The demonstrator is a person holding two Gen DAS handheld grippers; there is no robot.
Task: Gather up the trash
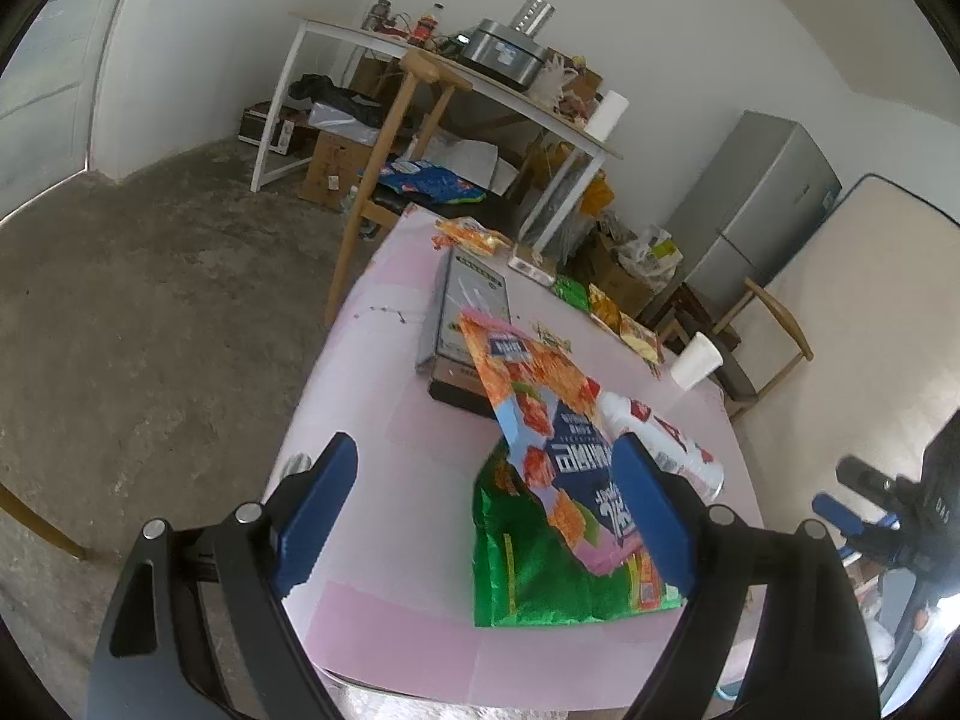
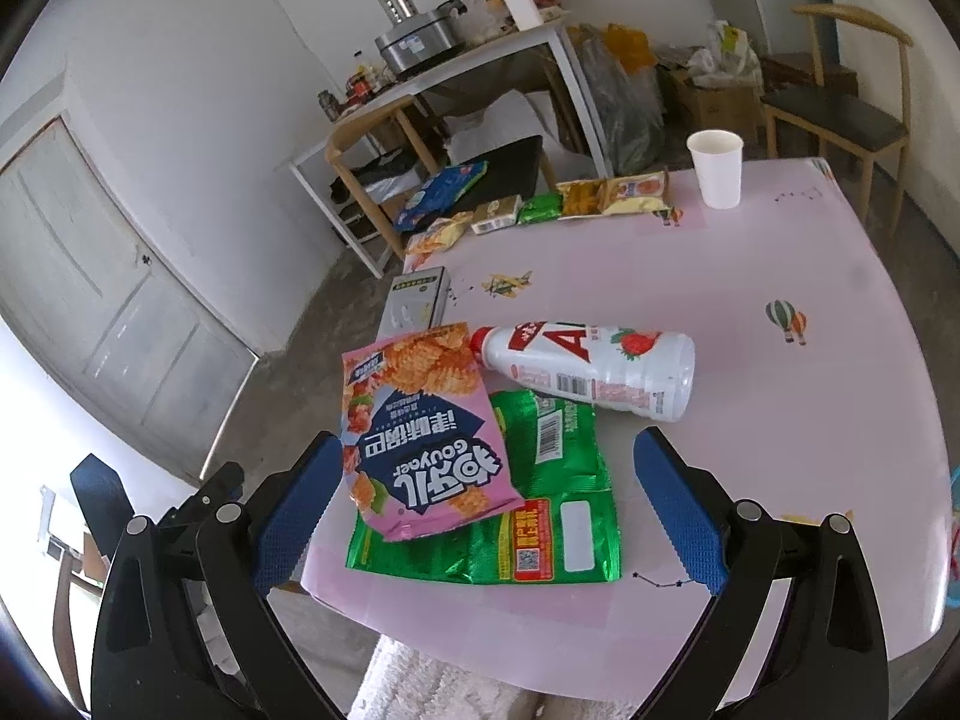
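Left tool (image 1: pixel 486 516): released, jaws spread wide above the near tabletop edge, nothing gripped.
Right tool (image 2: pixel 480 510): released, jaws wide, hovering over the bags, pads off them.
Pink bag (image 2: pixel 420 438): lies atop the green bag, near the tabletop's front edge.
Green bag (image 2: pixel 540 516): flat on the pink tabletop (image 2: pixel 810 420).
Bottle (image 2: pixel 594 369): on its side, just behind the bags, neck touching the pink bag.
Cup (image 2: pixel 717 168): upright, far side.
Box (image 2: pixel 420 300): behind the pink bag.
Small wrappers (image 2: pixel 570 204): in a row along the far edge.
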